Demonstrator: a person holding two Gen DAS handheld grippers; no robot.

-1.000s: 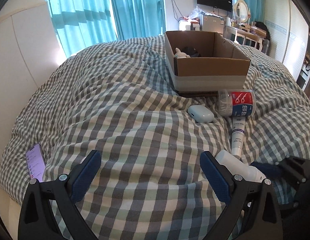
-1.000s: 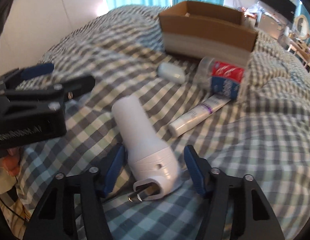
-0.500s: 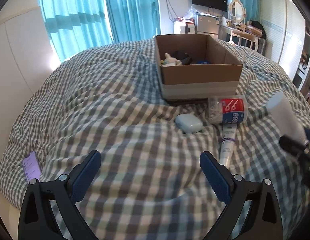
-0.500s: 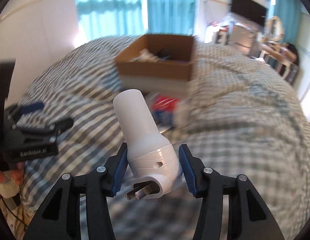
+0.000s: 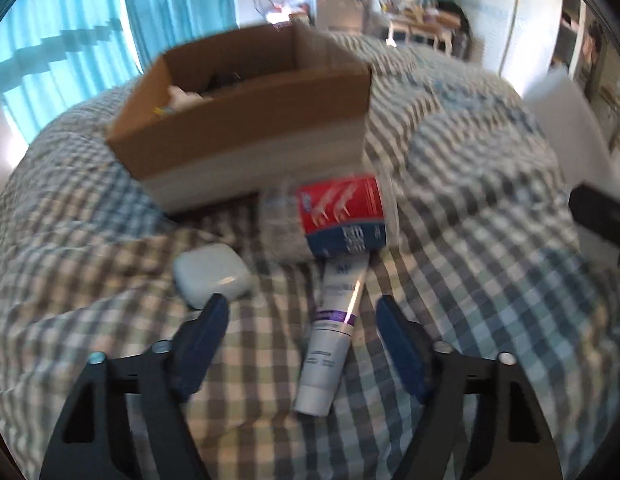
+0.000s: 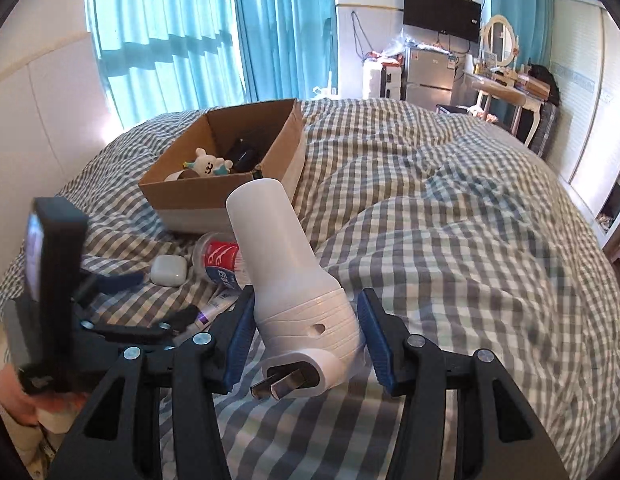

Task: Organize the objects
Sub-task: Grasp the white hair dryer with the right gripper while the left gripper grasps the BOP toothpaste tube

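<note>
Checked bedding (image 6: 449,240) covers the whole work surface, with teal curtains (image 6: 170,32) behind it and an open cardboard box (image 5: 238,120) standing on the quilt toward the far left. In the right wrist view the box already contains a small plush figure (image 6: 208,166) and some dark items. Just in front of the box, from left to right, lie a white earbud case (image 5: 210,276), a clear tub with a red and blue label (image 5: 337,216) and a white tube (image 5: 333,328) that runs toward the camera. The left gripper (image 5: 302,344) hangs over the tube with its jaws closing; the tube lies between the blue pads, but neither pad touches it, and the left pad sits just beside the earbud case. Risk: if the pads close off-centre, the left one may nudge the case or the tube may roll on the soft quilt and slip out. The right gripper (image 6: 306,336) is clamped on the ribbed base of a white plug-in device (image 6: 286,264), which is lifted clear of the bed with its prongs toward the camera and its long neck toward the box. Risk: the hold is low on a tall, smooth body, so a quick swing toward the box could let the device pivot between the pads or strike the box wall.
</note>
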